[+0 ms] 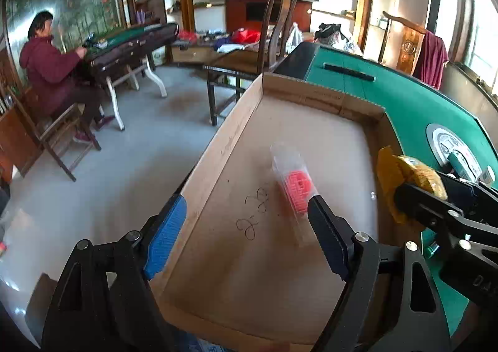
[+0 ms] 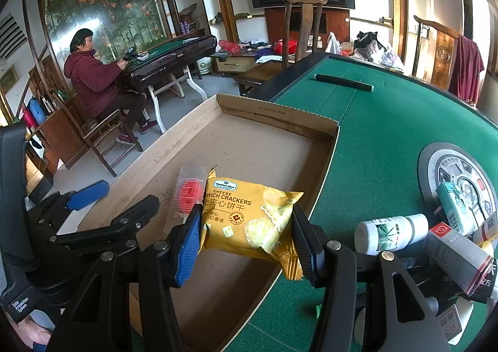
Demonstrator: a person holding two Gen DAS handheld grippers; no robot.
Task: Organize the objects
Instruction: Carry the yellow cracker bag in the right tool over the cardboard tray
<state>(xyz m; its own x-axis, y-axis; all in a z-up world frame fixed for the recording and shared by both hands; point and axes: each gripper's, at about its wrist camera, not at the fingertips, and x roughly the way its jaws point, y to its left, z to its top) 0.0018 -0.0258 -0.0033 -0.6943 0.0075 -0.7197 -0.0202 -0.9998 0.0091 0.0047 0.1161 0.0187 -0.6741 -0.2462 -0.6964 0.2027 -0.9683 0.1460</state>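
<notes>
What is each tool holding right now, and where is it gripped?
The right tool clamps the yellow cracker packet across its two side edges. The left tool is open and holds nothing.

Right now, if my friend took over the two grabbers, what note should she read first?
Left gripper: open, empty, over the cardboard tray.
Right gripper: shut on the yellow cracker packet, held above the tray's right edge.
Done: the clear box with the red thing inside lies in the tray.
Left: put the crackers down in the tray, then fetch the white bottle, the teal packet and the grey box from the green table.
</notes>
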